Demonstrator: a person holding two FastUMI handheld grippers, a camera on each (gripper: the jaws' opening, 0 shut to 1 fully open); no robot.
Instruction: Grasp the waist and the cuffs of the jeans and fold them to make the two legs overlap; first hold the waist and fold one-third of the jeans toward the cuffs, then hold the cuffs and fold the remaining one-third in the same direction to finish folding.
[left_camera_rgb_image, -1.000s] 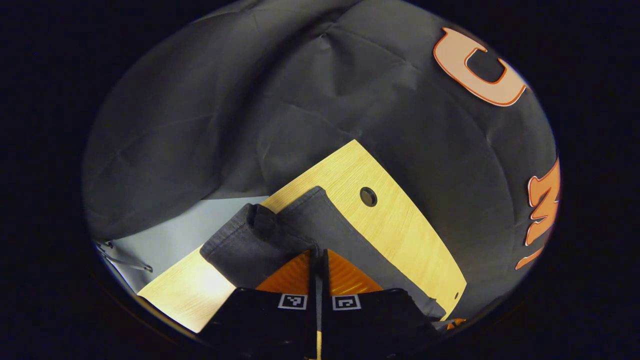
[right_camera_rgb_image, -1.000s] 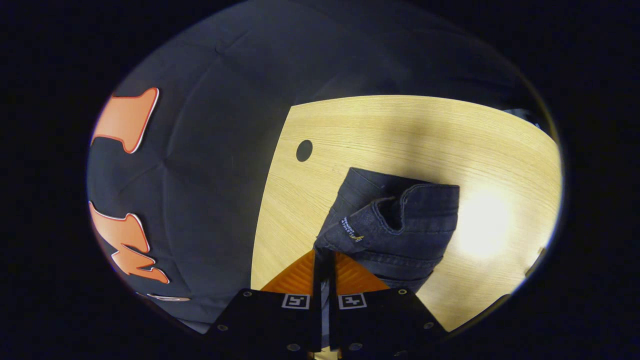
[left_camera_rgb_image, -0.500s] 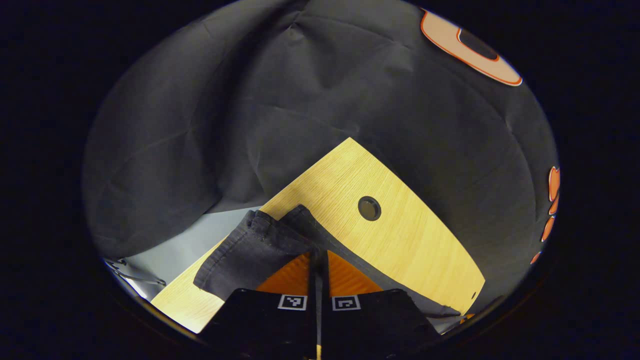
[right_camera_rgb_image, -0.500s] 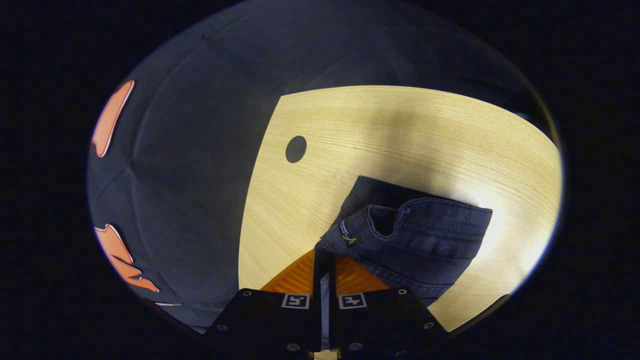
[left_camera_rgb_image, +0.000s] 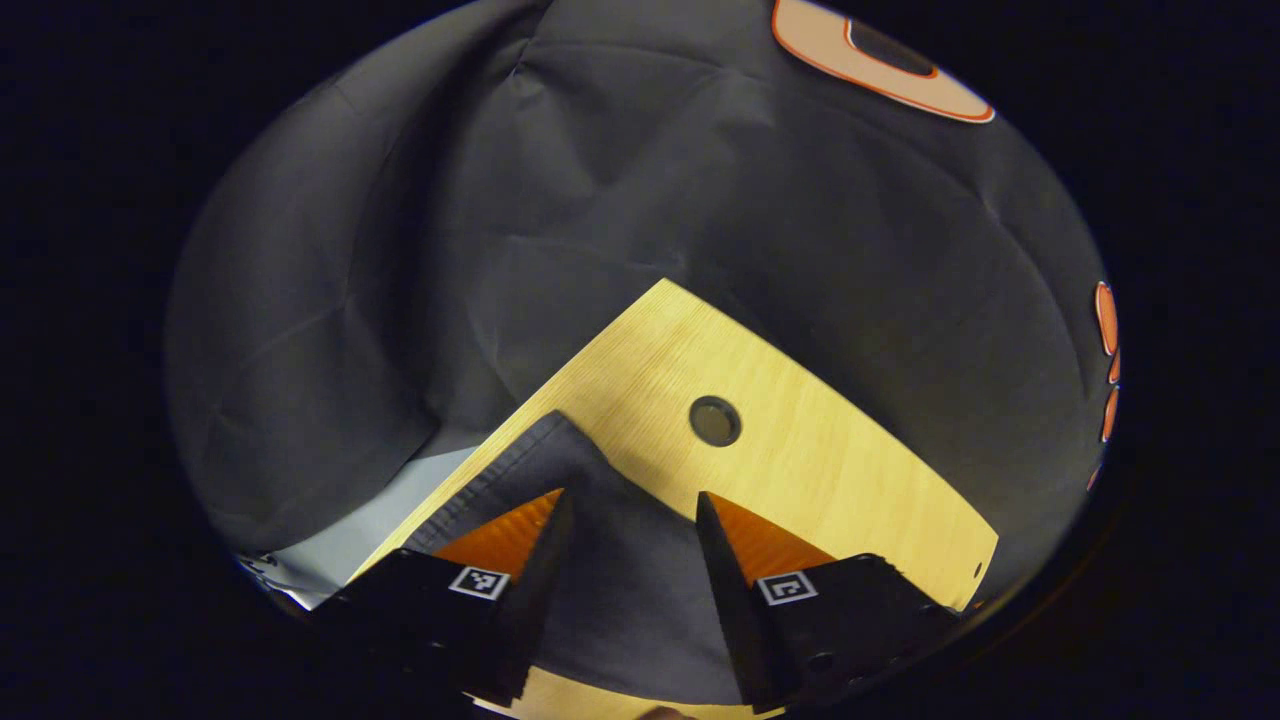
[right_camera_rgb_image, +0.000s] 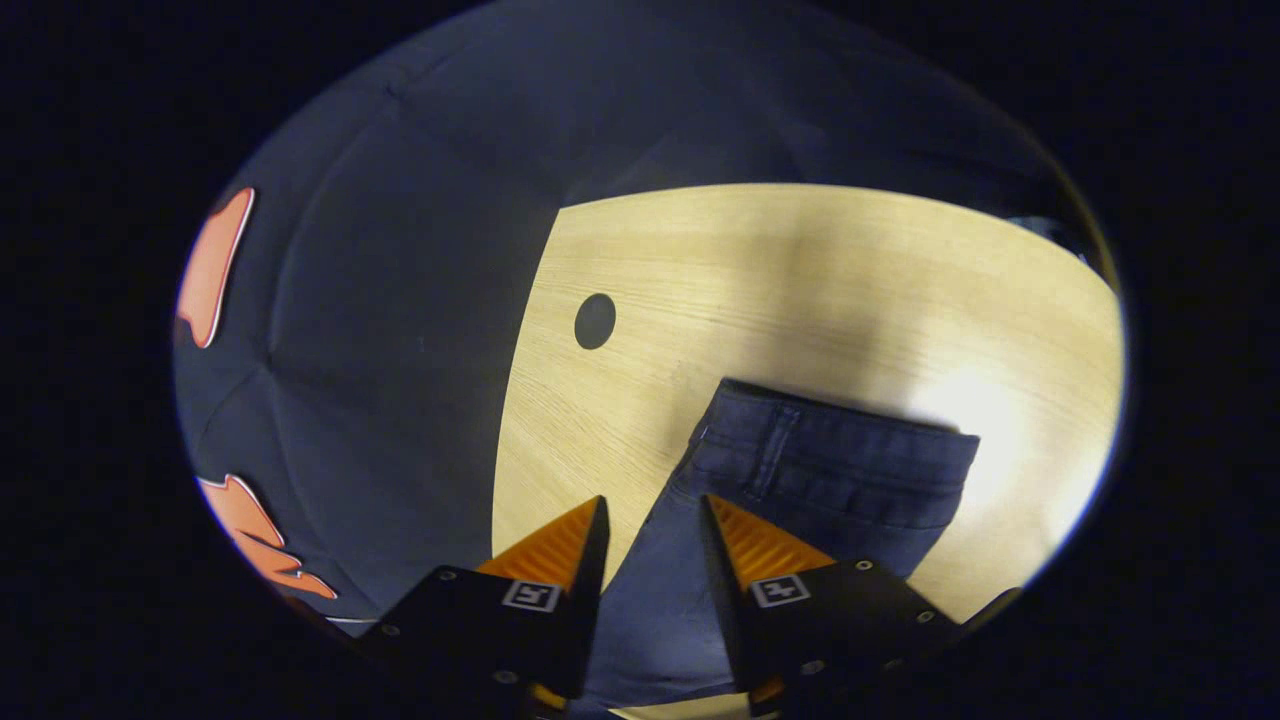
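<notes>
Dark jeans lie flat on the light wooden table. In the left gripper view the cuff end (left_camera_rgb_image: 560, 455) rests by the table's edge, and my left gripper (left_camera_rgb_image: 630, 498) stands open just above the cloth, holding nothing. In the right gripper view the waistband (right_camera_rgb_image: 835, 450) with its belt loops lies flat on the wood. My right gripper (right_camera_rgb_image: 652, 505) is open over the jeans' near edge, its fingers apart and nothing pinched between them.
The table (right_camera_rgb_image: 800, 280) has a round cable hole (right_camera_rgb_image: 595, 321), which sits beyond the cuffs (left_camera_rgb_image: 715, 421) in the left gripper view. Black cloth wall surrounds the table. A strip of pale floor (left_camera_rgb_image: 350, 525) shows past the table's edge at the left.
Both grippers were shut on the jeans, left on the cuffs and right on the waist. Both have opened, and the lifted cloth now lies flat on the table.
</notes>
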